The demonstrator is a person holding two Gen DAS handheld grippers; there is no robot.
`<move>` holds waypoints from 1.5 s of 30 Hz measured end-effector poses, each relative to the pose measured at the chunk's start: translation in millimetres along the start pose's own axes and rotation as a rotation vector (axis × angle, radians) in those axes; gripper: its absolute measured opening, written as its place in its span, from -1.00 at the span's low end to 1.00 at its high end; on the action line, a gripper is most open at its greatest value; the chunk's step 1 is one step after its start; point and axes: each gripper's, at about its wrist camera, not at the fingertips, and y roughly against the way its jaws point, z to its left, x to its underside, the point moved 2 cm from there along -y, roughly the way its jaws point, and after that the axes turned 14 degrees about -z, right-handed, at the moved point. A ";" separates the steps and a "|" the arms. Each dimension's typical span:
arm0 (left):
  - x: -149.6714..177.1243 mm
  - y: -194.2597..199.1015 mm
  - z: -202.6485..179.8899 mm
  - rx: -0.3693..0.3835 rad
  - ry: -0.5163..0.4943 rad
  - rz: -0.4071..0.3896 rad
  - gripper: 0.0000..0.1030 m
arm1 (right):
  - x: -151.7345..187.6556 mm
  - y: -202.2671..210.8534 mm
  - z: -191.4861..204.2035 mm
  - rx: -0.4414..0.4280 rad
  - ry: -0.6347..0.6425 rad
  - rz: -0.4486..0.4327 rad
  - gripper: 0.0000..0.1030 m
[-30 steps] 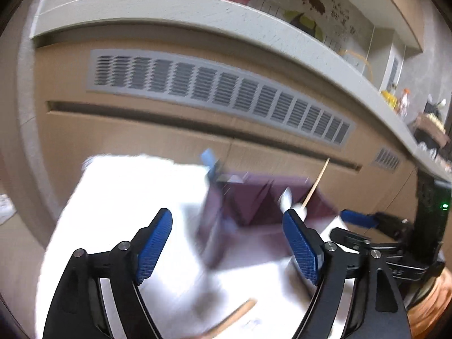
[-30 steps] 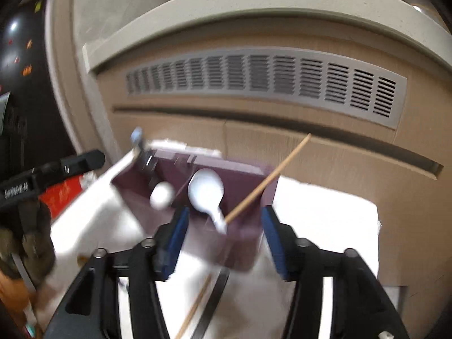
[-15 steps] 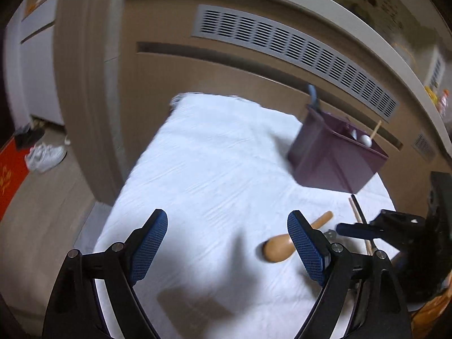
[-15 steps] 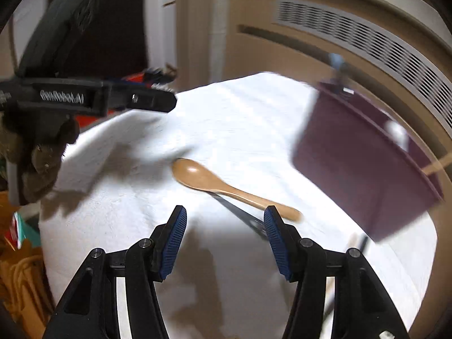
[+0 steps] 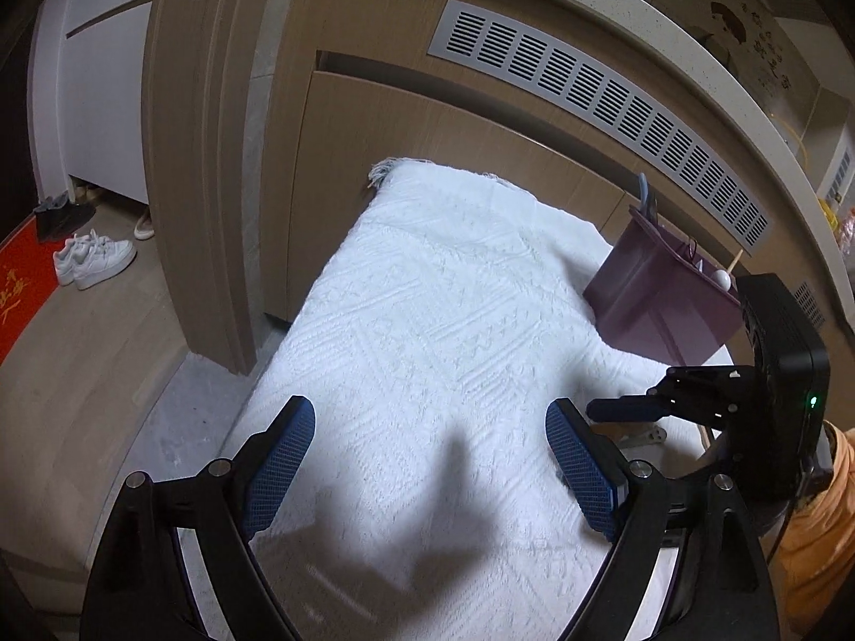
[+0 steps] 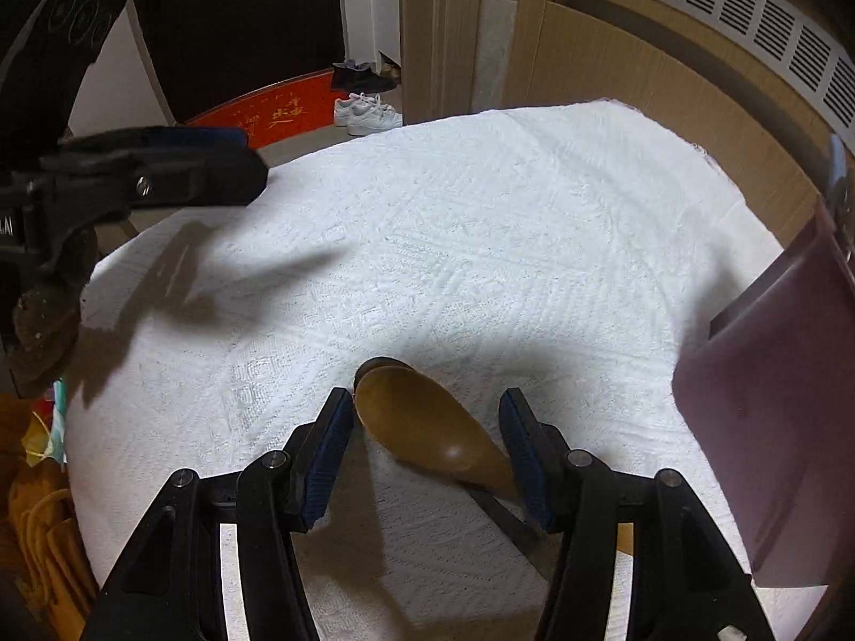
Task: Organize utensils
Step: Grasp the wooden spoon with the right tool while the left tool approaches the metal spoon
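Note:
A brown wooden spoon (image 6: 422, 422) lies on the white cloth (image 6: 481, 245). Its bowl sits between the blue pads of my right gripper (image 6: 427, 448), which is open around it, tilted steeply down; the pads stand just clear of the bowl. The spoon's handle runs back under the right finger (image 6: 526, 454). A purple utensil holder (image 5: 657, 304) stands at the cloth's far right, holding a white spoon (image 5: 722, 280), a chopstick and a blue-handled piece. My left gripper (image 5: 427, 459) is open wide over bare cloth, with nothing between its fingers.
A dark thin stick (image 6: 507, 523) lies under the spoon's handle. Behind the table is a wooden cabinet with a grey vent (image 5: 614, 101). White shoes (image 5: 93, 259) and a red mat sit on the floor at left. The right gripper (image 5: 620, 408) shows in the left wrist view.
Both grippers swung away from the purple holder and down towards the cloth. The right one came down around the wooden spoon's bowl; the left one moved left over bare cloth.

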 end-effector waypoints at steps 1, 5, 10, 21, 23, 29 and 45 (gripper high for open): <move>1.0 -0.9 -1.2 0.005 -0.001 0.006 0.71 | 1.0 1.2 -0.8 -0.001 -0.011 0.001 -0.06; 3.2 -4.2 -8.5 0.021 -0.007 0.020 0.71 | 9.8 14.3 -6.9 -0.010 -0.086 0.001 -0.47; 7.9 -7.4 -28.1 0.052 -0.043 0.046 0.71 | 21.5 41.3 -21.1 0.026 -0.183 -0.015 -0.86; 47.4 -16.7 -108.7 0.306 -0.125 0.246 0.69 | 68.6 102.4 -70.0 0.285 -0.328 -0.047 -0.86; 52.1 -21.5 -120.2 0.330 -0.120 0.277 0.65 | 80.3 116.9 -71.9 0.341 -0.339 -0.074 -0.75; 36.1 -32.9 -115.9 0.180 -0.096 0.221 0.50 | 91.6 114.0 -48.0 0.236 -0.302 -0.078 -0.45; 38.8 -17.4 -81.2 0.055 -0.081 0.190 0.54 | 46.5 51.4 -20.0 0.172 -0.179 -0.052 -0.48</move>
